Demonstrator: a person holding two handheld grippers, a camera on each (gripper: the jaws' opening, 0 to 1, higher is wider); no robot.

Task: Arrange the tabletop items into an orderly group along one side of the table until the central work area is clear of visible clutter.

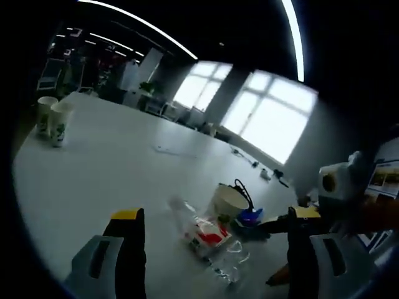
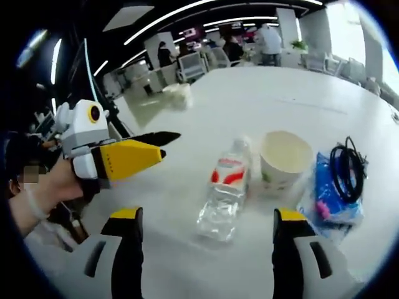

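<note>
A clear plastic bottle (image 2: 227,187) with a red label lies on its side on the white table (image 2: 262,99). Right of it stands a white paper cup (image 2: 285,159), then a blue packet (image 2: 333,196) with a black cable (image 2: 346,165) coiled on it. My right gripper (image 2: 209,215) is open just short of the bottle. A hand holds my left gripper (image 2: 166,144) at the left. In the left gripper view the bottle (image 1: 206,240), cup (image 1: 229,200) and blue packet (image 1: 251,217) lie ahead of my open left gripper (image 1: 216,213). The right gripper (image 1: 274,249) comes in from the right.
Two paper cups (image 1: 53,118) stand at the table's far left corner. A sheet of paper (image 1: 174,149) and small items (image 1: 268,174) lie further back. A crumpled white thing (image 2: 177,93) sits far across the table. Chairs and people are beyond it.
</note>
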